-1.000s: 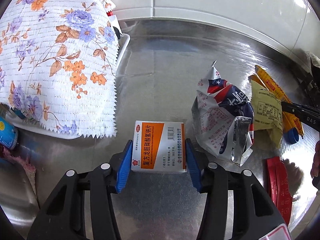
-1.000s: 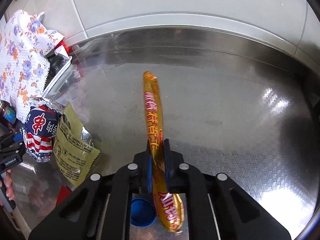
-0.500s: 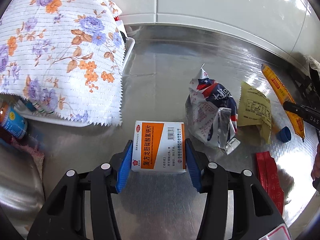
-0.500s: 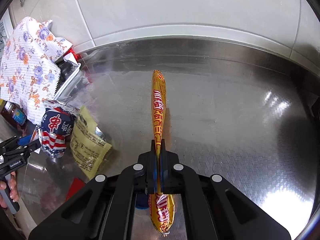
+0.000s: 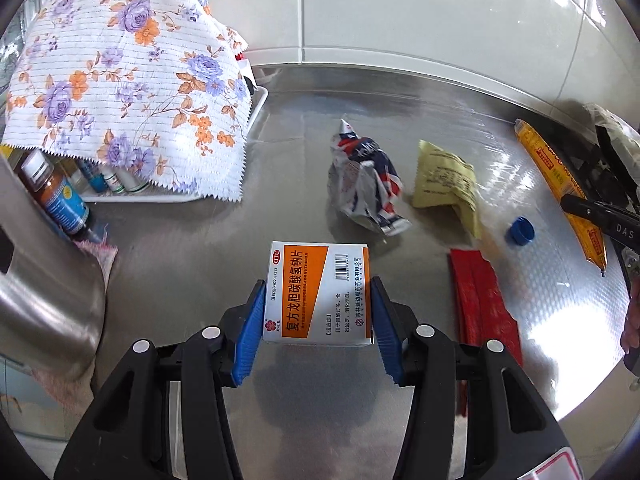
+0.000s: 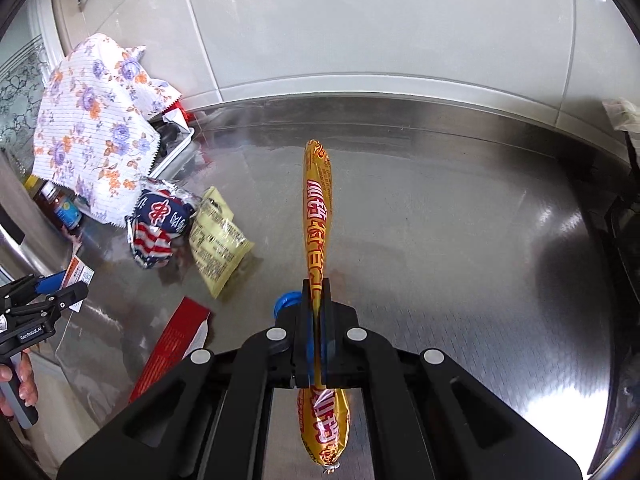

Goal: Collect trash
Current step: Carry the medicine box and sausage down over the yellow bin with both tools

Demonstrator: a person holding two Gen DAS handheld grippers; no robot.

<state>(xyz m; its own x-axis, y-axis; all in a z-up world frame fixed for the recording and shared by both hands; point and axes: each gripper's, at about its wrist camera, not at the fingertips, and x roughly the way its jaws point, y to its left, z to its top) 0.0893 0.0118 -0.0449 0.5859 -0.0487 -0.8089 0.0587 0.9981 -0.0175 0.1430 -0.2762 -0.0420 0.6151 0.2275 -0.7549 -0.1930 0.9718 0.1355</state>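
Left claw (image 5: 318, 316): blue pads pressed on both side walls of the medicine box (image 5: 318, 294), pinching it clear of the desk (image 5: 304, 152), over the near edge.

Right claw (image 6: 316, 344): jaws pressed together on the long yellow snack wrapper (image 6: 317, 208), gripped low on its length; the upper part stands up and forward, the short tail hangs below the pads. It hangs over the middle of the desk.

Loose trash on the desk, toward the left side:
- crumpled blue, red and white bag (image 6: 158, 224), just beside the cloth-covered tray (image 5: 256, 116);
- pale yellow packet (image 6: 218, 240), touching or nearly touching the bag;
- flat red wrapper (image 6: 172, 344), nearer the front edge;
- blue bottle cap (image 5: 521, 231), between the red wrapper and the right claw.

No bin shows in either view.

Handling note, as judgement: both loads appear secure. Carry the box level and keep the squeeze light, as thin card dents. Hold the yellow wrapper firmly, since foil slips and the long free end may swing; move it slowly and clear of the bag and packet.

Change against the earlier pictures: both claws sit higher and farther back from the desk; more of the floral cloth (image 5: 128, 76) and the brown bottle (image 5: 60, 200) beneath it shows. Grips unchanged.
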